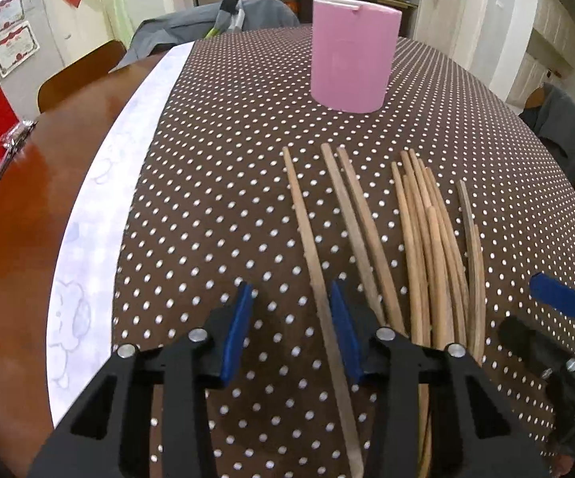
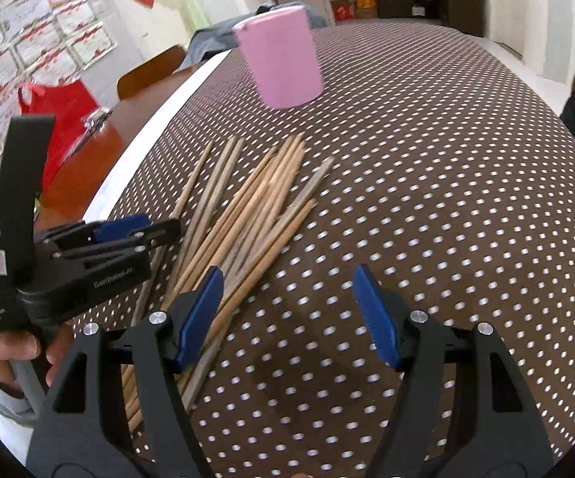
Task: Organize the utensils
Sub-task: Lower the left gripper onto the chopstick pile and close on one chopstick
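Note:
Several wooden chopsticks (image 1: 426, 247) lie in a loose bunch on the brown dotted tablecloth (image 1: 227, 159); they also show in the right wrist view (image 2: 247, 215). A pink cylindrical holder (image 1: 353, 55) stands upright beyond them, also in the right wrist view (image 2: 283, 57). My left gripper (image 1: 291, 306) is open, low over the cloth, with the leftmost chopstick (image 1: 311, 247) running between its pads. My right gripper (image 2: 287, 298) is open and empty, just right of the bunch. The left gripper also shows in the right wrist view (image 2: 128, 231).
A white cloth strip (image 1: 100, 219) and bare brown table (image 1: 16, 239) lie left of the dotted cloth. A red bag (image 2: 60, 107) sits at the far left. A chair (image 1: 80, 71) and grey fabric (image 1: 207, 20) stand behind the table.

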Demonstrator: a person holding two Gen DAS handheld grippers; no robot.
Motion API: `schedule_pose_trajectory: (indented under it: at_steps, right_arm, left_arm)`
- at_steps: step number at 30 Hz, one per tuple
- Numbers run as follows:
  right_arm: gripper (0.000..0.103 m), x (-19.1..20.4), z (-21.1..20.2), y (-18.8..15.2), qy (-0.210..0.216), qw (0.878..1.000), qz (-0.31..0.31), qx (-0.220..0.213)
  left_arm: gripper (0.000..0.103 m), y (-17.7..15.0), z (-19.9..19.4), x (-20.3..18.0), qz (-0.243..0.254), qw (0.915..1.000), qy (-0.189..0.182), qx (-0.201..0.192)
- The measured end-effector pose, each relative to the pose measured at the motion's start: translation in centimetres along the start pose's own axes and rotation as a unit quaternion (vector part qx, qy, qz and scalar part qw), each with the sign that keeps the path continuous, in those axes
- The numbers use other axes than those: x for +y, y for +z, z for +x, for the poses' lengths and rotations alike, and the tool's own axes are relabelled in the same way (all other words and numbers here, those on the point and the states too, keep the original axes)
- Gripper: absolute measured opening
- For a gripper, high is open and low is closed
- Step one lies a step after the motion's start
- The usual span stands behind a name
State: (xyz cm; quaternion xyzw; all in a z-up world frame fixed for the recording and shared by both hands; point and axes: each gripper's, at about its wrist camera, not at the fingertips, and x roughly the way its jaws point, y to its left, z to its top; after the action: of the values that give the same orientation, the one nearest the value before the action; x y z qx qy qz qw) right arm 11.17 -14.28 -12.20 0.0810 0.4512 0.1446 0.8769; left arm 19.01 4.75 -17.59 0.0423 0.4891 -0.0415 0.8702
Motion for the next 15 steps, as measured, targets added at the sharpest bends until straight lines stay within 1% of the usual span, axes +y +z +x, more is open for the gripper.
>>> schedule_pose_trajectory:
  at_steps: [2, 10, 15]
  right_arm:
    - [0.067, 0.6, 0.3, -0.2, 0.000, 1.000, -0.006, 0.005]
    - [0.067, 2.7, 0.4, -1.1, -0.028, 0.999, -0.044, 0.012]
    - [0.067, 2.9, 0.2, -1.6, -0.039, 0.998, -0.056, 0.016]
  left_arm:
    - [0.041, -0.8, -0.4, 0.3, -0.004, 1.0000, 0.004, -0.002]
    - [0.041, -4.0, -2.3, 2.2, -0.026, 0.9995, 0.016, -0.004]
    - [0.041, -5.0, -3.0, 2.8, -0.033, 0.9993, 0.015, -0.003]
